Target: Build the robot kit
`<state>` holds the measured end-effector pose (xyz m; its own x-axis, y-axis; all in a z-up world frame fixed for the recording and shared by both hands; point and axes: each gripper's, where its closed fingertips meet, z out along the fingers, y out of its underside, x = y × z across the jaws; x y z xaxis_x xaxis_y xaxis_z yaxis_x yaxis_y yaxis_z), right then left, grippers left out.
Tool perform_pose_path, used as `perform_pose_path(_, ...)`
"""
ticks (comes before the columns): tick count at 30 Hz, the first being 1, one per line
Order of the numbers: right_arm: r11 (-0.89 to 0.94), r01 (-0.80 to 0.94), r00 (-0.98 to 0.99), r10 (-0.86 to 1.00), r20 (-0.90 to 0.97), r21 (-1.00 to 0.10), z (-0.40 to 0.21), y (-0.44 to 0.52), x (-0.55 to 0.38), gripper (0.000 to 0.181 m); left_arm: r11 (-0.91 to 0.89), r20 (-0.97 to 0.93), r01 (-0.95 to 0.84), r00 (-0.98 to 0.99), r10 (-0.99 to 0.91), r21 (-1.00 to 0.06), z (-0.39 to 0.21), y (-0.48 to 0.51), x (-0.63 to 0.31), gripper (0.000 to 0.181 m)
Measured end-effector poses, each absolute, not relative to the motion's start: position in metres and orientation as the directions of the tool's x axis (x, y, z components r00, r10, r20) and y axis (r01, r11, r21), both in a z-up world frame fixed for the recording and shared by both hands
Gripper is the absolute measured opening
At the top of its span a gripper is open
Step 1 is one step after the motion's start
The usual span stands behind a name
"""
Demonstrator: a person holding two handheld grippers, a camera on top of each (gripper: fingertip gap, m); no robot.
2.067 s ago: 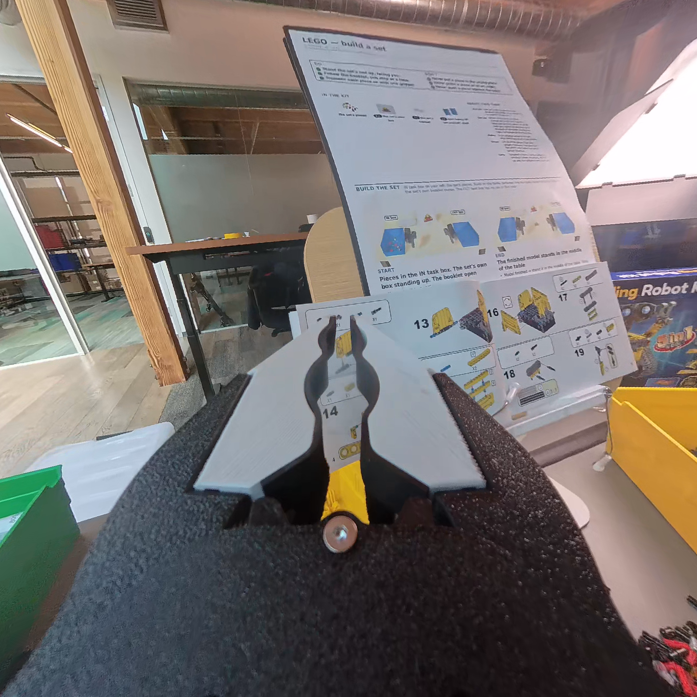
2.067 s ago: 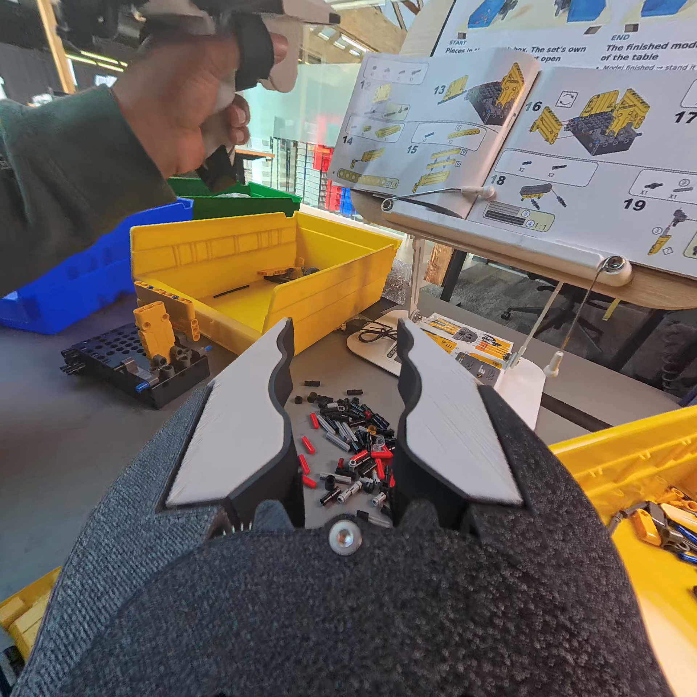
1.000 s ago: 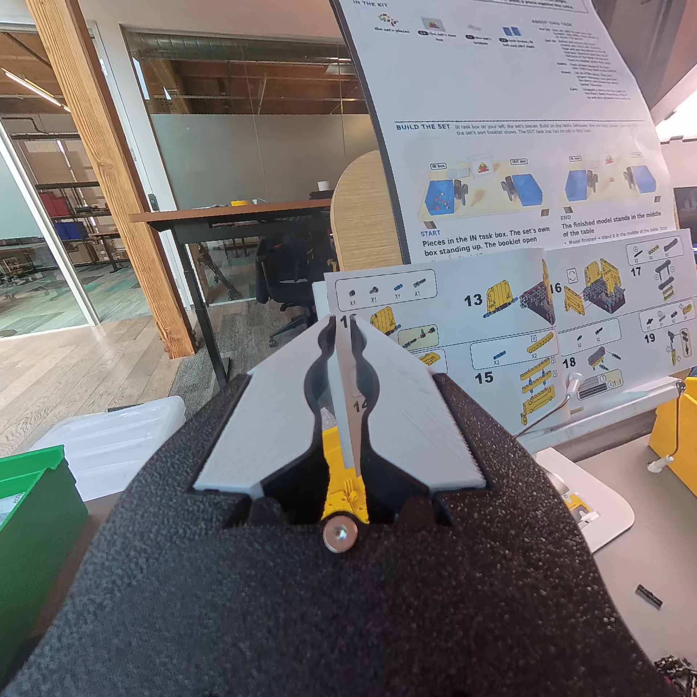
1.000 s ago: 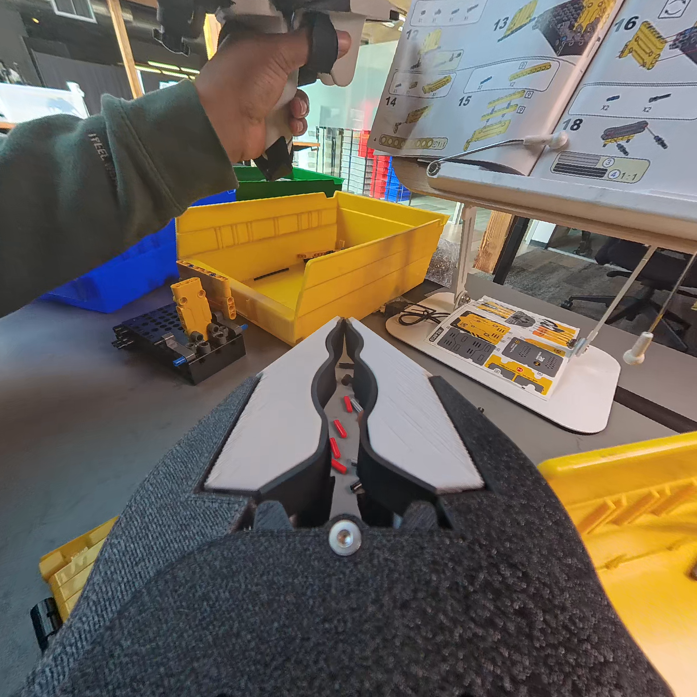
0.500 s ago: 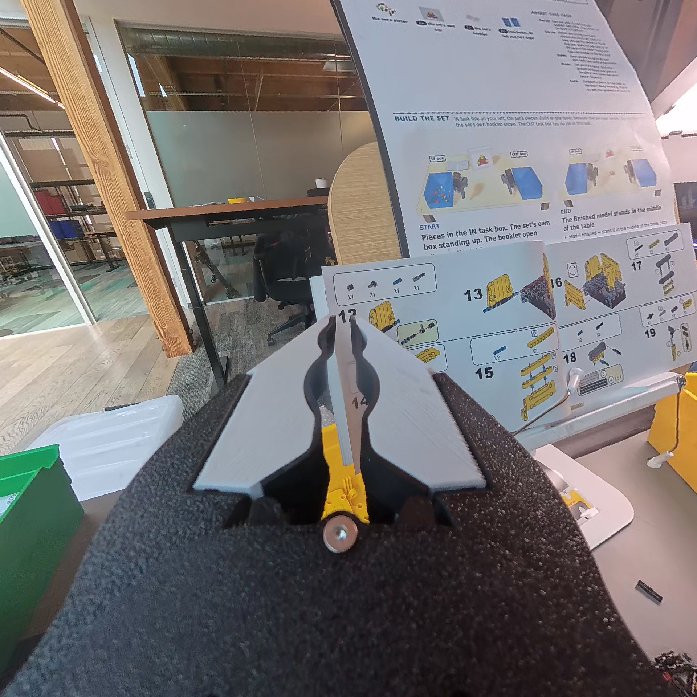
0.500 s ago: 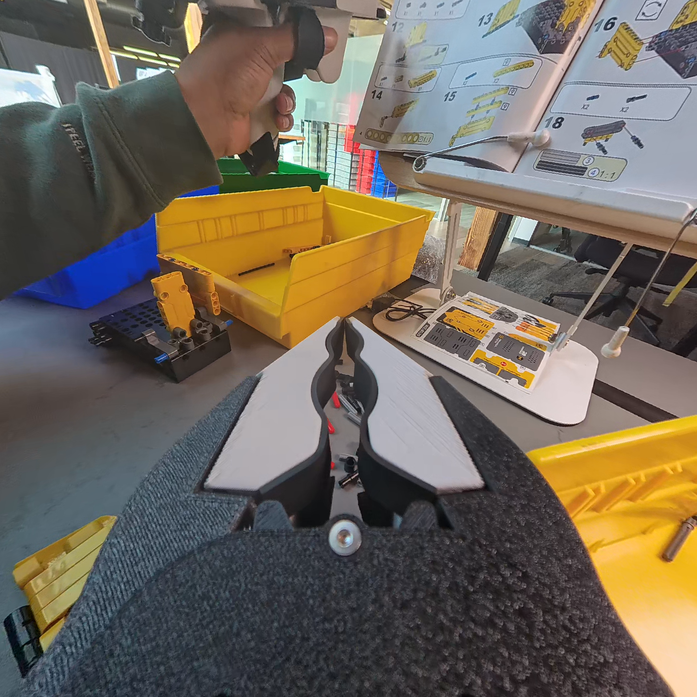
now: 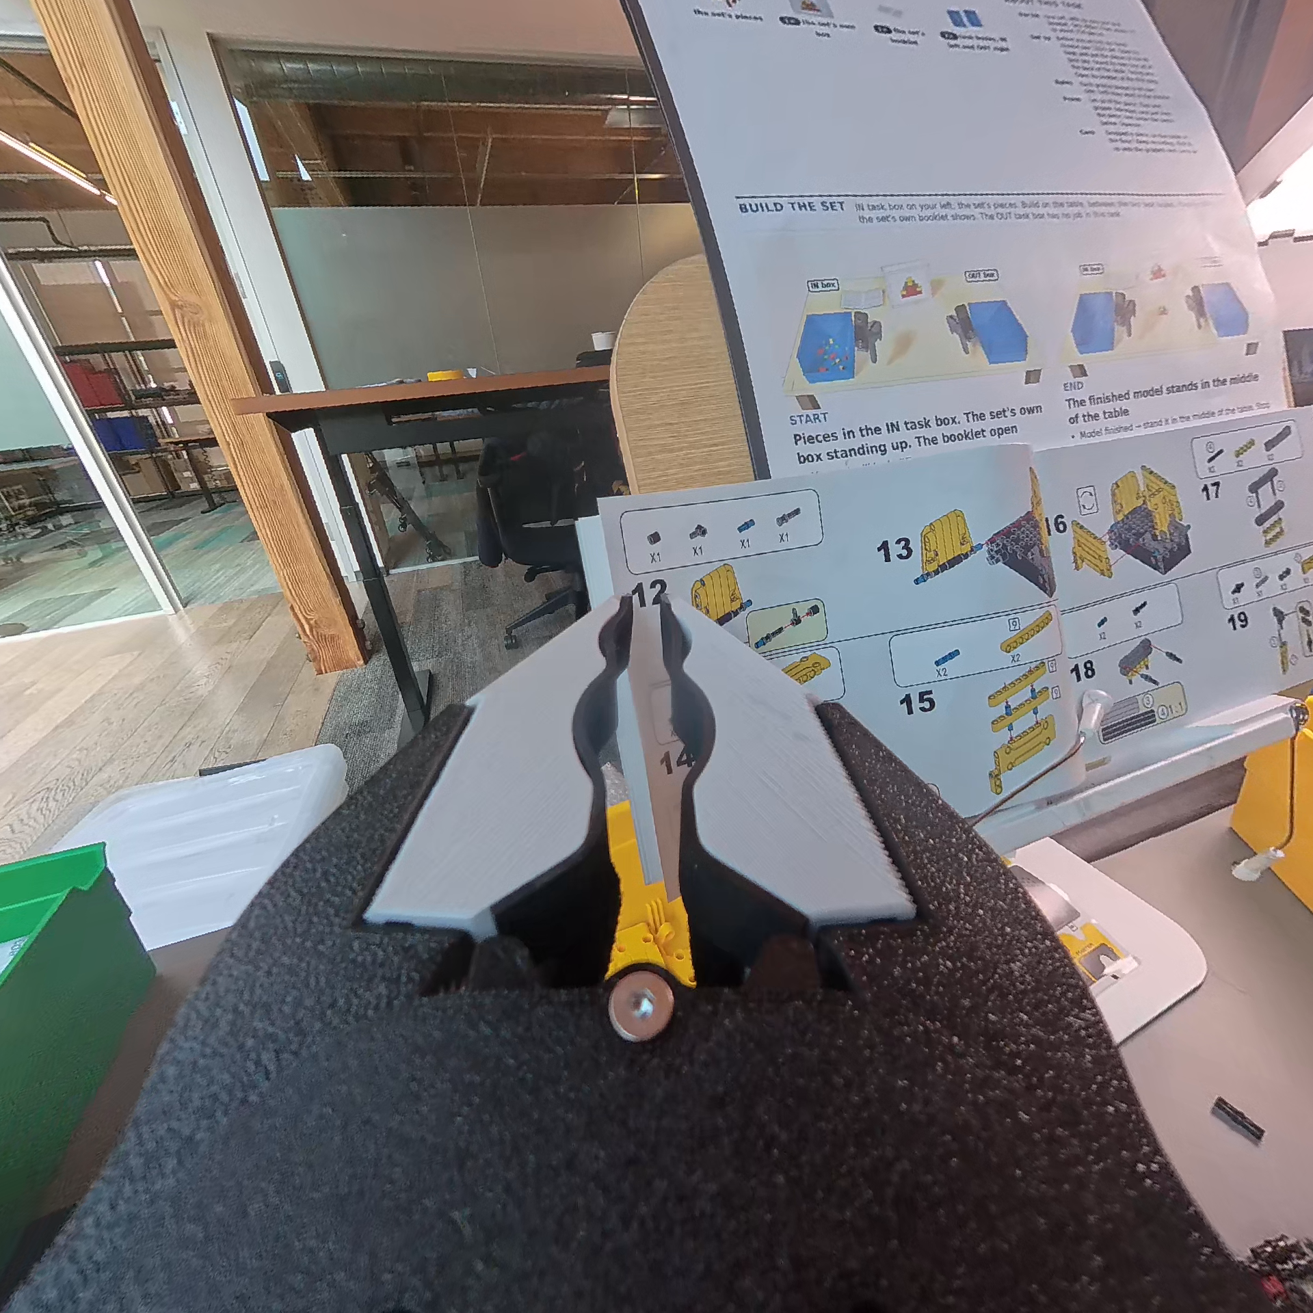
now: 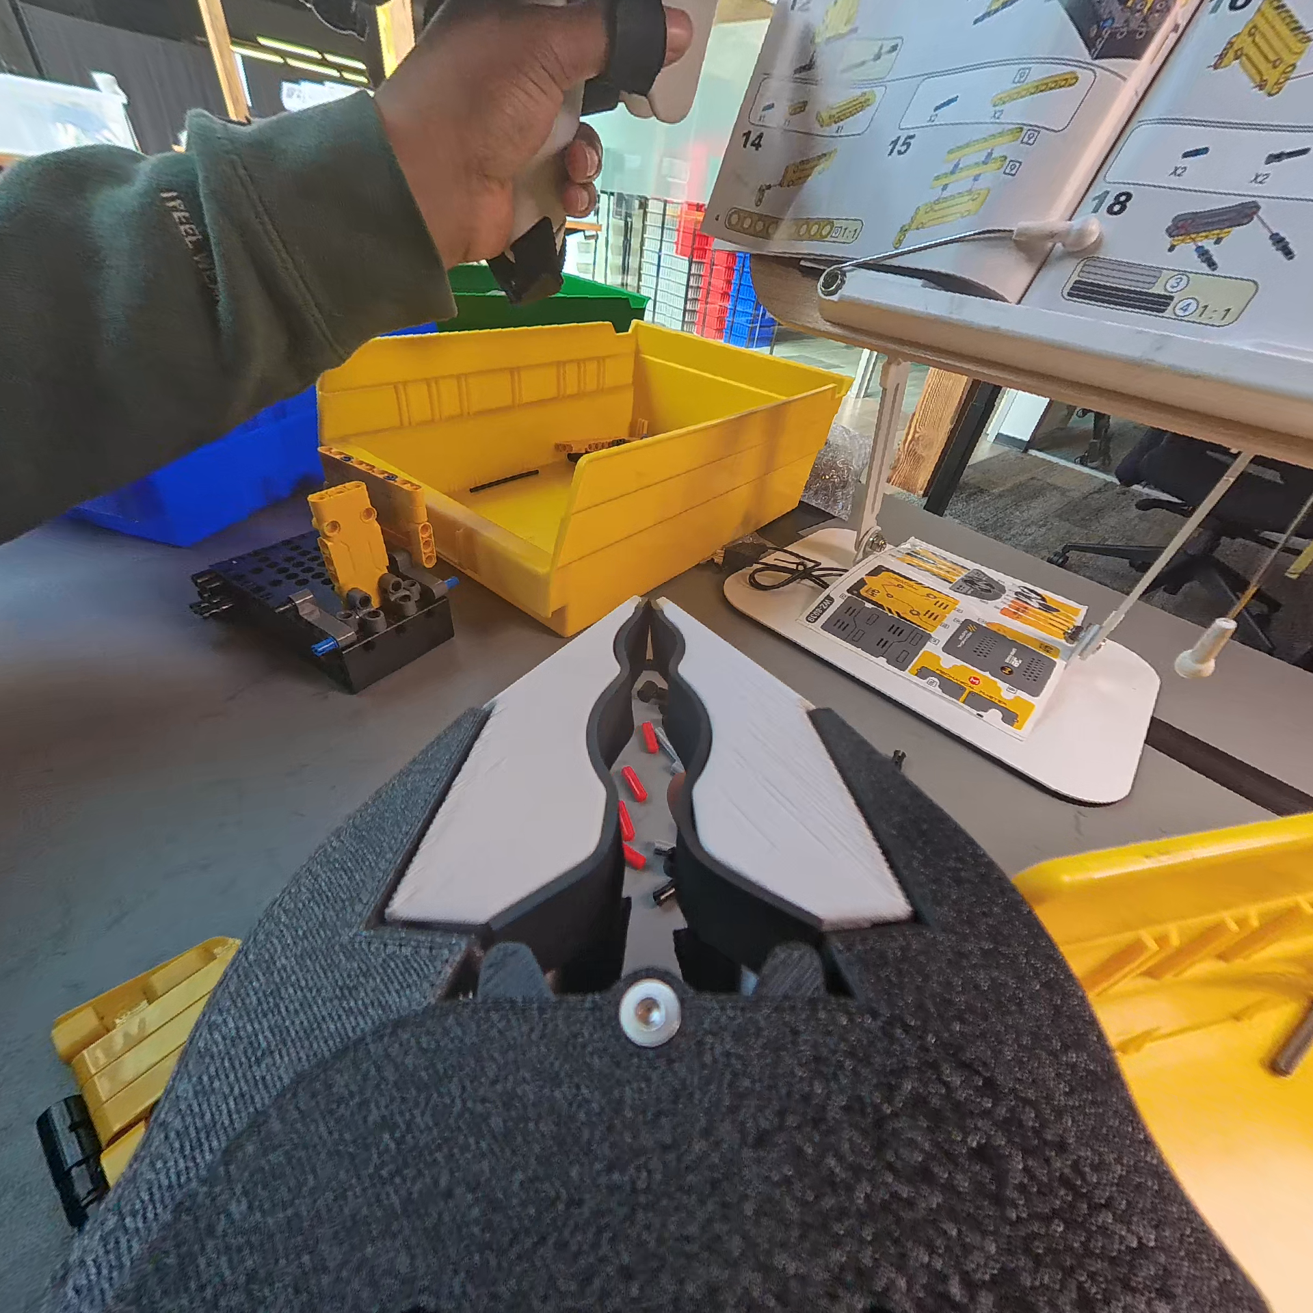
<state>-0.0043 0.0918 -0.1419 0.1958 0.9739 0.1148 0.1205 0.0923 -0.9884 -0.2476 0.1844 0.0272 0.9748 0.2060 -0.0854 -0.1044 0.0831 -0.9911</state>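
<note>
My left gripper (image 7: 645, 600) is raised in front of the open instruction booklet (image 7: 924, 604) on its white stand. It is shut on the edge of the booklet's left page (image 7: 657, 717), which shows edge-on between the fingers. In the right wrist view a hand (image 8: 511, 121) holds that gripper up by the booklet (image 8: 995, 142). My right gripper (image 8: 648, 604) is shut, low over a scatter of small red and black pins (image 8: 632, 781) on the grey table. I see no piece between its tips.
A yellow bin (image 8: 639, 533) holds a few parts behind a black base model with a yellow block (image 8: 327, 604). The stand base (image 8: 1094, 732) carries a sticker sheet. Another yellow bin (image 8: 1172, 959) lies right, a yellow panel (image 8: 128, 1030) lower left, a green bin (image 7: 50, 959) far left.
My right gripper shut over the pin pile and shifted slightly. My left gripper moved in on the booklet and now has the left page between its fingers.
</note>
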Motion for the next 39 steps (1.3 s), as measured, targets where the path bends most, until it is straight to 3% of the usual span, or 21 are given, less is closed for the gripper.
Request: perform_pose_path(39, 0.091, 0.158, 0.197, 0.973, 0.122, -0.983, -0.149, 0.093, -0.006, 0.004, 0.118, -0.099, -0.121, 0.979, 0.178, -0.986, 0.034, 0.177, -0.227, 0.000)
